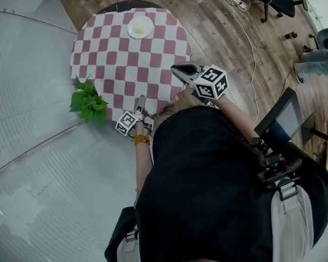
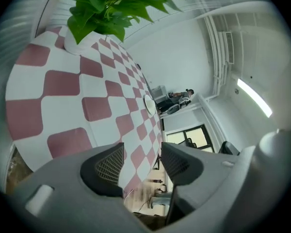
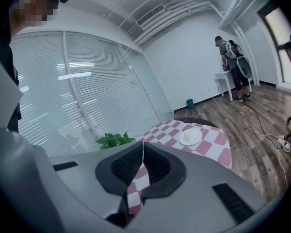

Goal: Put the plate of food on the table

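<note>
The left gripper [image 1: 140, 99] points forward on an outstretched arm, jaws apart and empty; the right gripper [image 1: 177, 70] sits higher, jaws pressed together.

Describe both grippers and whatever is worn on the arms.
The left gripper and right gripper are grey plastic, each with black ribbed fingers and a cube of black-and-white square markers. An orange bead bracelet circles the left wrist; the top is black.

Seeing right gripper [image 3: 142, 142] with jaws pressed together, empty; beyond, white plate [image 3: 190, 137] on checkered table [image 3: 217, 147], plant [image 3: 115, 140] left.
</note>
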`<state>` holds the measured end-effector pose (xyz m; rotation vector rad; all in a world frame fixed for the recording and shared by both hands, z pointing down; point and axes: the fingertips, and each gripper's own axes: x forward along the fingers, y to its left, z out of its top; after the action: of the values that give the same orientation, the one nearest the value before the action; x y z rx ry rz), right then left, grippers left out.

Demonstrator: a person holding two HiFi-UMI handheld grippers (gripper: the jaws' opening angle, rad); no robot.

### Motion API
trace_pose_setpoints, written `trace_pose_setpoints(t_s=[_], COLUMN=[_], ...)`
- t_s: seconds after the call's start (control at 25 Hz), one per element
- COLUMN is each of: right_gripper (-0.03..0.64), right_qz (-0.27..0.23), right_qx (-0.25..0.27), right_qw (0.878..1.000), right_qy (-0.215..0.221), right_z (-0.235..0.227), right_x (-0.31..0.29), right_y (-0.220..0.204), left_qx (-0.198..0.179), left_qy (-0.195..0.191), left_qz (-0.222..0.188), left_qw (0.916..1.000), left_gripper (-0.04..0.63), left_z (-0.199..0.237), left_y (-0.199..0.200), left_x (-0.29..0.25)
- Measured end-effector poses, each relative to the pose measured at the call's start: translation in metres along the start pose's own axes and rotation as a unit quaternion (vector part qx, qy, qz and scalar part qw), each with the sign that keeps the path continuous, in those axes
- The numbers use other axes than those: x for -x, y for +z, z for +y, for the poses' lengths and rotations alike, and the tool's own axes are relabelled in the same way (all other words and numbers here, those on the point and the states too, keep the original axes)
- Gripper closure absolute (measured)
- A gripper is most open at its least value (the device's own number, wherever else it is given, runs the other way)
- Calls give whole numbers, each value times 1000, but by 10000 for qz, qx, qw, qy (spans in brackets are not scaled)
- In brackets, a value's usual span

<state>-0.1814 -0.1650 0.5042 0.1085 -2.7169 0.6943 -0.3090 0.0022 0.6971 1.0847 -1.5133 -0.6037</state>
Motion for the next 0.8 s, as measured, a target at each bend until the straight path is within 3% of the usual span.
trace_pose_setpoints(t_s=[0.24,0.48,0.6,0.8], right_gripper=[604,604,604,604], right_qz=[98,75,42,-97], right_qx=[248,322,325,449], right_qw=[9995,9992,9993,9987], right_qy=[187,211,188,208], right_z=[16,18,18,21], right_x=[-29,-31,-38,-48], right_y=[3,15,16,32], left_qx=[-976,-2146,-2894,-4289], left_qy=[-387,-614,-743,-844], left_qz=[24,-263,-330,-480], left_qw=[9945,9744,9537,8981], left_gripper=[439,523,525,525], left_z=[-27,-88,-110,-157], left_y=[22,48,60,81], left_x=[22,40,43,46])
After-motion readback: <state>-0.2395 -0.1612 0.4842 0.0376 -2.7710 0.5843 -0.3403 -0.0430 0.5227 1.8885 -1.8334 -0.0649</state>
